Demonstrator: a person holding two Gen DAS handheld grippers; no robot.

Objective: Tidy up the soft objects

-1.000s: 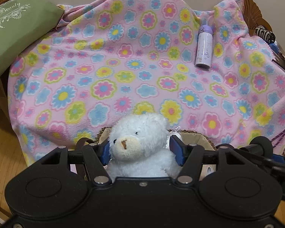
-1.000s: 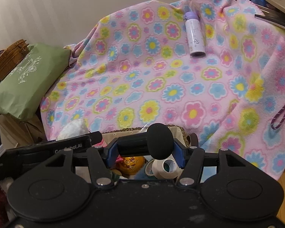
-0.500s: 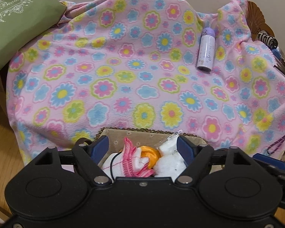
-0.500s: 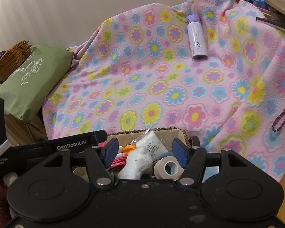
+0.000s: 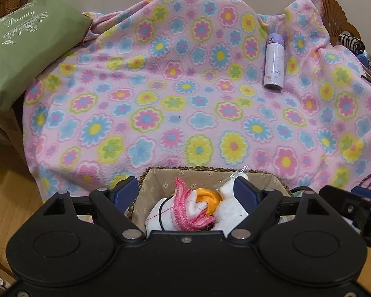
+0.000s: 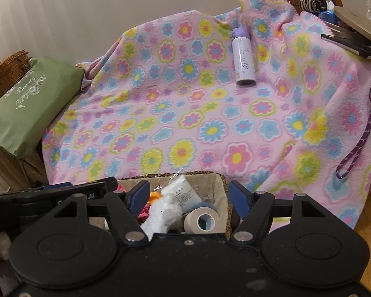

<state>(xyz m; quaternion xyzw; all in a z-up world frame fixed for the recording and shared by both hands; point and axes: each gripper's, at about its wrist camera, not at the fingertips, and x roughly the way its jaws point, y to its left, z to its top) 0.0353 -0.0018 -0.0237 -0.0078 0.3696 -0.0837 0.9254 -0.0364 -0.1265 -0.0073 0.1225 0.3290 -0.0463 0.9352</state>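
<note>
A: What is different now, compared with one second ago?

B: One second ago the left gripper (image 5: 186,193) held a white teddy bear (image 5: 231,206) between its blue pads. Now its jaws have just been opening and stand apart, and nothing is pressed between them. The bear lies inside the lined basket (image 5: 158,175), below the gripper.

A: Where exactly in the basket?

B: On the right side in the left wrist view, touching a pink and white knitted piece (image 5: 188,206) and something orange (image 5: 209,198). In the right wrist view I see white fur (image 6: 164,214) next to a roll of tape (image 6: 202,220) and a white plastic packet (image 6: 183,193).

A: And the right gripper (image 6: 188,196)?

B: Its jaws have also just been opening. A second ago a black handle sat between them; now they hold nothing and hover over the same basket. I cannot tell what that handle belonged to.

A: What does it mean for the task?

B: I think the bear is put away, so this step is finished. On the flower blanket (image 5: 160,94) only a purple bottle (image 5: 274,61) lies, and it is not soft. The green cushion (image 5: 24,49) on the left may be the next one, but this is my guess.
</note>
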